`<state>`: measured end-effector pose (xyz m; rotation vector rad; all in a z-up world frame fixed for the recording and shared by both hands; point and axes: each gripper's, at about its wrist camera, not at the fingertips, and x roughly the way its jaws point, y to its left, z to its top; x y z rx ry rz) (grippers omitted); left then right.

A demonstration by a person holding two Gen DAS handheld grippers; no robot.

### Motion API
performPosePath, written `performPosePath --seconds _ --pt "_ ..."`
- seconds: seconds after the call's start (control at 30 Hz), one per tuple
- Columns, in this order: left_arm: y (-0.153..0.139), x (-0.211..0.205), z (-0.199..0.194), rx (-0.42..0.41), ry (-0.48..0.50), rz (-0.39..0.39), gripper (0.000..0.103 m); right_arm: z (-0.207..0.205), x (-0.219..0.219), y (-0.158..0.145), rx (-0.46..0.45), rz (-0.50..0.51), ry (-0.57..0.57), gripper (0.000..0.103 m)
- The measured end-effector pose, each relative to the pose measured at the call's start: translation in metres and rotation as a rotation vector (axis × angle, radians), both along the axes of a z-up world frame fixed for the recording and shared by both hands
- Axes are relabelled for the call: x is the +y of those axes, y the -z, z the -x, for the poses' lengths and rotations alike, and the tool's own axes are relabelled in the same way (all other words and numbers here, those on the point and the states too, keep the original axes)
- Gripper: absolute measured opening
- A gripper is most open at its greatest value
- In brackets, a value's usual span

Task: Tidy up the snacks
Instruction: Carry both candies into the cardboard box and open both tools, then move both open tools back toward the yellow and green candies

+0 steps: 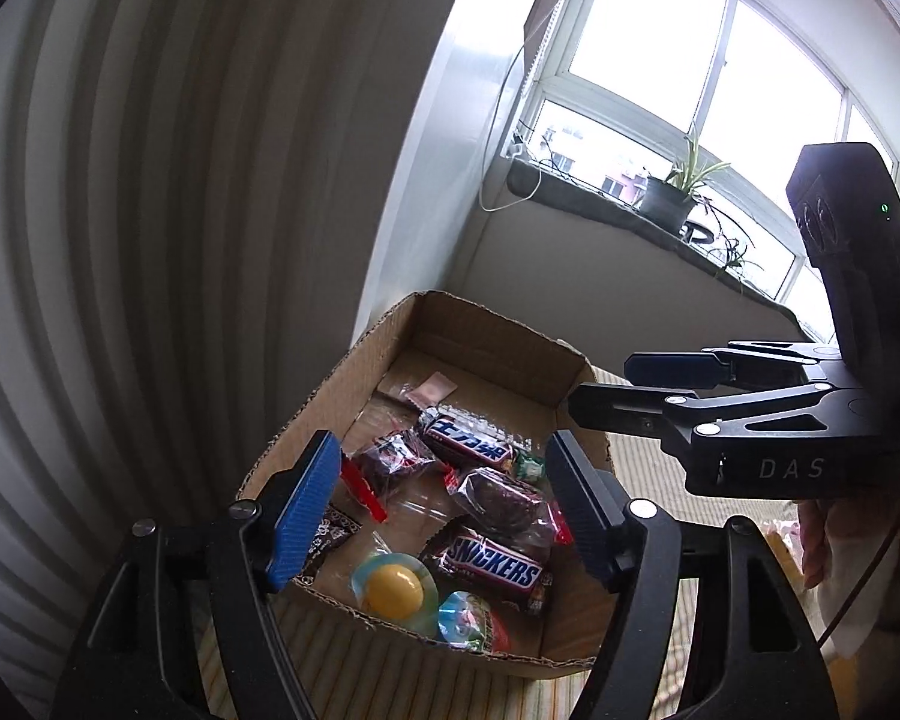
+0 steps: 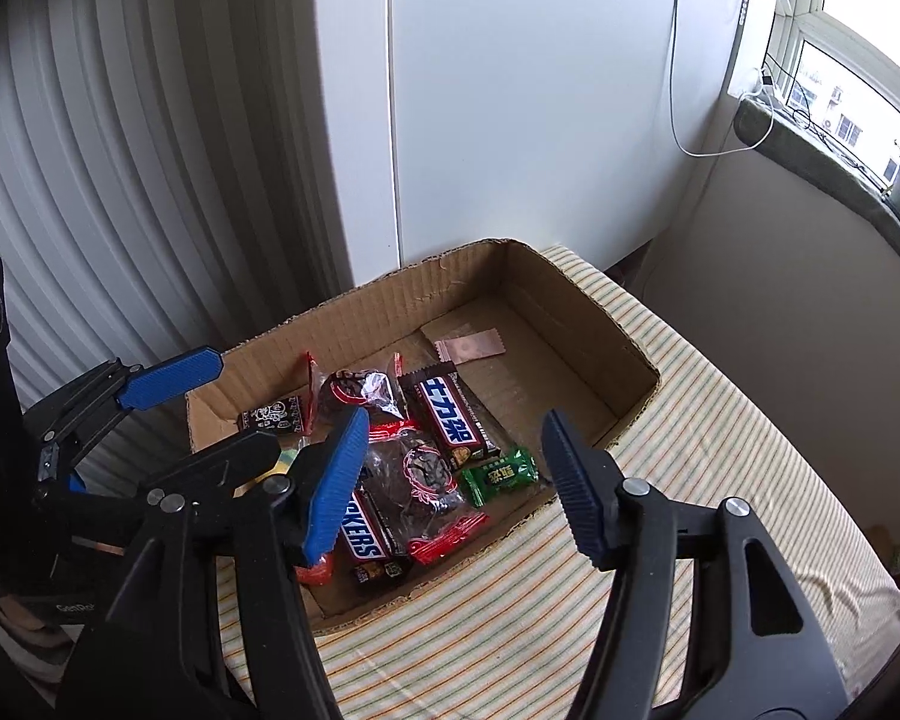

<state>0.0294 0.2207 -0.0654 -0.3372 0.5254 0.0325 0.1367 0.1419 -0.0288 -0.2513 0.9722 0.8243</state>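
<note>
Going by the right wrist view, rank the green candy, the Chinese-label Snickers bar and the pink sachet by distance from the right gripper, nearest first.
From the right gripper:
1. Green candy, between its fingers.
2. Chinese-label Snickers bar, mid-box.
3. Pink sachet, far end of the cardboard box.

Blown-out daylight from the window (image 1: 648,54), dim ribbed wall (image 1: 150,210), strong fisheye bending, dark corners.

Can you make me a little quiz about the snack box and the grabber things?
1. True or false: the Snickers bar lies inside the cardboard box.
2. What colour is the small candy beside the Snickers bars?
3. Is the right gripper A) clamped on a snack, or B) open over the box with nothing between its fingers?

Key: 1 true. 2 green. 3 B.
</note>
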Motion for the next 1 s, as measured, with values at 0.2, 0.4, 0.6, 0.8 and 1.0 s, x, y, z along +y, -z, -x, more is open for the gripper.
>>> performPosePath --seconds 0.2,0.4,0.6,0.8,1.0 --pt "-0.006 -0.005 0.008 -0.015 0.006 -0.008 0.071 0.006 0.001 -0.006 -0.009 -0.006 -0.007 0.063" --pt "-0.007 -0.007 0.005 -0.012 0.007 -0.011 0.071 0.006 -0.005 -0.004 -0.001 -0.013 0.001 0.063" --pt "-0.008 -0.016 0.002 -0.005 0.016 -0.031 0.071 0.007 -0.030 0.000 0.012 -0.036 0.038 0.063" --pt "-0.016 -0.051 -0.004 -0.001 0.067 -0.071 0.071 0.009 -0.087 0.005 0.025 -0.063 0.119 0.063" --pt "-0.026 -0.110 -0.010 -0.008 0.166 -0.136 0.071 0.010 -0.173 0.007 0.027 -0.087 0.249 0.063"
